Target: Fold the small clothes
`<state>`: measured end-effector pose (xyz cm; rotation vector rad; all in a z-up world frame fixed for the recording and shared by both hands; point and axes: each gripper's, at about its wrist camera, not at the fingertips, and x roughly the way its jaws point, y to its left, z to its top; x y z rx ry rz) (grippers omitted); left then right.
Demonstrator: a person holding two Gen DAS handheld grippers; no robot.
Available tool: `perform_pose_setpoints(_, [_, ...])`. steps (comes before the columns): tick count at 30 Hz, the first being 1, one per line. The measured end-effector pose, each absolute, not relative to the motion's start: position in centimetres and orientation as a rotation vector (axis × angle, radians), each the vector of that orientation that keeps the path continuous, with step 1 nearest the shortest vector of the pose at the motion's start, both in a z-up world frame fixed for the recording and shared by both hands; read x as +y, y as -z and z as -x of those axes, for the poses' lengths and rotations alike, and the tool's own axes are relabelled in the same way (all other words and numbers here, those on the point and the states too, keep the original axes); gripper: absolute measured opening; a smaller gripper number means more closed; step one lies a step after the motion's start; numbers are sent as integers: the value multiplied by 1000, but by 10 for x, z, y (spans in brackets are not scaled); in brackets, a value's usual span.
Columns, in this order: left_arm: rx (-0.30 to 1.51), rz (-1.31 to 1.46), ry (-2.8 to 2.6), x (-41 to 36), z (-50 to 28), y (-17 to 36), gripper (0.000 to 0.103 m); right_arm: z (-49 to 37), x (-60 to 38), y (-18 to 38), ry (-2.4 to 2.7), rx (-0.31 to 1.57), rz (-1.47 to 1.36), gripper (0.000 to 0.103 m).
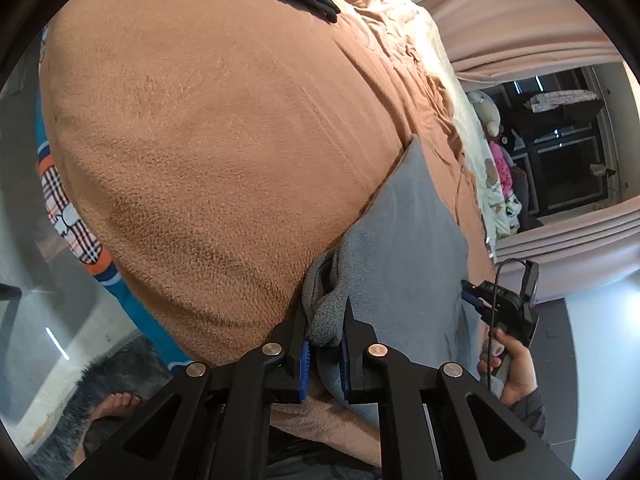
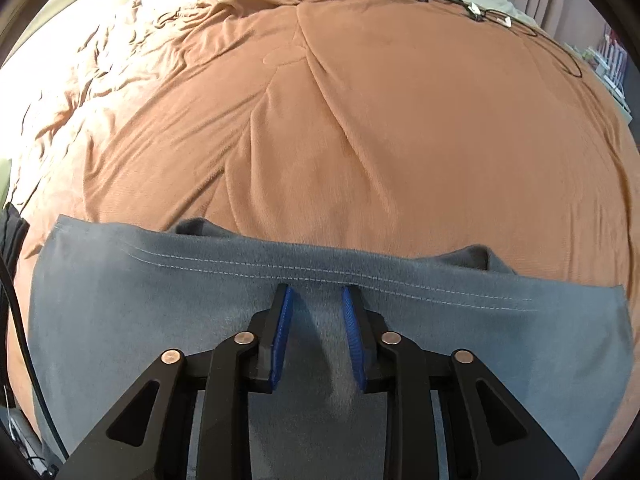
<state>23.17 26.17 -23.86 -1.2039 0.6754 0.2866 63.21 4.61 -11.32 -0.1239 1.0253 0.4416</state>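
Where bunched—soft grey garment [image 1: 404, 240]

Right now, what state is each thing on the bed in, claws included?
Grey soft-fabric garment: lying flat on the blanket, stitched hem facing away, one bunched edge pinched.
Left claw: shut on the garment's bunched edge.
Right claw: open, over the garment near its hem.
Orange-brown fleece blanket: spread over the bed, wrinkled at the far end.

left wrist: close, angled down along the bed's [image 1: 208, 152] edge.
right wrist: close, steeply down.
shared: grey garment [image 1: 404, 240] [image 2: 160, 320].
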Motion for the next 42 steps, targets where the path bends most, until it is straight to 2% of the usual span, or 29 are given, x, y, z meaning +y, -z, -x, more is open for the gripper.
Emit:
perform_pose_setpoints(11, [571,1273,-146,265,-227,218,9,-568,14,85,-552,1010,103,20])
perform_pose_setpoints(26, [490,1267,34,257,-241,174,9,-493,-63,111,-675,1113,-65,20])
perform_pose_setpoints(28, [489,1259,46,254,-244,169,9,-483,-74,114,-692,1103,-97,14])
perform_pose_setpoints(32, [485,1238,93,247,-252,154,9,-466,-89,123,-709,1104,-140,13])
perform_pose_setpoints(35, [488,1217,118,244,-257,145,9,-456,-100,130,-704,1100,-184,7])
perform_pose_setpoints(42, [496,1186,175,229,-274,121,9,-433,-111,143,-705,1098,-266,5])
